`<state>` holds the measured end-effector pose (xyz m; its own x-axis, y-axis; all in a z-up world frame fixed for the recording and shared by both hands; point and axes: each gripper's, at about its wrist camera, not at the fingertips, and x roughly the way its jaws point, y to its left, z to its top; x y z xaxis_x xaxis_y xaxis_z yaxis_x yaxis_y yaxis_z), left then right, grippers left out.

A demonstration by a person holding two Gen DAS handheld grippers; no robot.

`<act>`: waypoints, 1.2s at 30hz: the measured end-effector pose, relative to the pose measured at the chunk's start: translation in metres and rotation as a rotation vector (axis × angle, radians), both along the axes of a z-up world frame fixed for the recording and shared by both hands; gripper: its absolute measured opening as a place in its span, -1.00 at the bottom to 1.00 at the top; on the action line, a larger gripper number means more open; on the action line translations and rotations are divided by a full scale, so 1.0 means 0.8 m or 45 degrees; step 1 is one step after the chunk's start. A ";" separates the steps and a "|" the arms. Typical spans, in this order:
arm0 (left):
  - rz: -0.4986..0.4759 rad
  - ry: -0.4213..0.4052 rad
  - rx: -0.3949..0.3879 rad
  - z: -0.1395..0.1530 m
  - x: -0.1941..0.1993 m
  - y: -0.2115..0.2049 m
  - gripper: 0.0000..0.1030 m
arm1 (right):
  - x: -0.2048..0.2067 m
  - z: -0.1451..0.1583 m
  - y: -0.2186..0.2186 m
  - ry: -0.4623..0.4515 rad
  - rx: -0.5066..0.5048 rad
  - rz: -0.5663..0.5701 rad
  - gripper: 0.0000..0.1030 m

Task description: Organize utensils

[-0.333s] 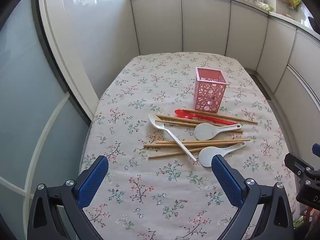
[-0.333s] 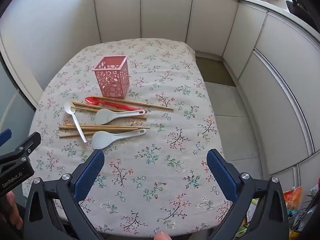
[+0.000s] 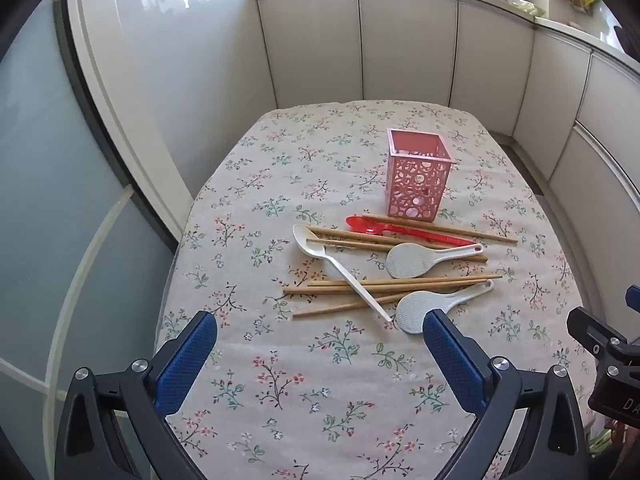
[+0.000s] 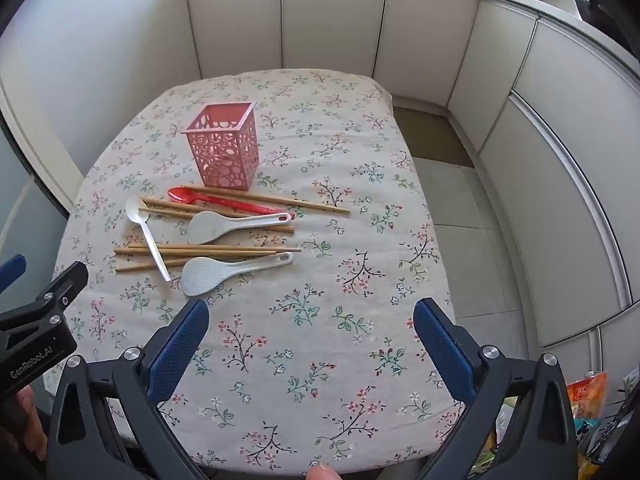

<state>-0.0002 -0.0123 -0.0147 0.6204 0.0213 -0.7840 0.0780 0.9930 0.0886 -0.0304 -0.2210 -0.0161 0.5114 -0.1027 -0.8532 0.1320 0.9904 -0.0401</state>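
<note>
A pink perforated utensil holder (image 3: 418, 178) (image 4: 224, 148) stands upright and empty on the floral tablecloth. In front of it lie a red spoon (image 3: 404, 231) (image 4: 224, 200), a white spoon (image 3: 340, 270) (image 4: 146, 232), two pale rice paddles (image 3: 428, 258) (image 3: 436, 306) (image 4: 228, 226) (image 4: 224, 270), and several wooden chopsticks (image 3: 384, 284) (image 4: 208, 250), partly crossed. My left gripper (image 3: 320, 340) is open and empty, near side of the pile. My right gripper (image 4: 312, 328) is open and empty, right of the pile, above the cloth.
The table (image 3: 280, 380) is oval, with its near edge just below my grippers. White cabinet walls (image 3: 400, 40) curve around the back and right. A tiled floor (image 4: 460, 200) lies to the right. The other gripper's body shows at each view's edge (image 3: 608, 360) (image 4: 36, 320).
Both grippers have moved slightly forward toward the pile. The utensils have not moved.
</note>
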 end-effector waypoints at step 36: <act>-0.015 -0.031 -0.068 0.019 -0.003 0.008 1.00 | -0.008 0.011 -0.002 -0.048 0.046 -0.039 1.00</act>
<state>-0.0024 -0.0062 0.0004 0.6395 -0.0278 -0.7683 0.0881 0.9954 0.0373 -0.0365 -0.2225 -0.0071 0.5404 -0.0879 -0.8368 0.1628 0.9867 0.0015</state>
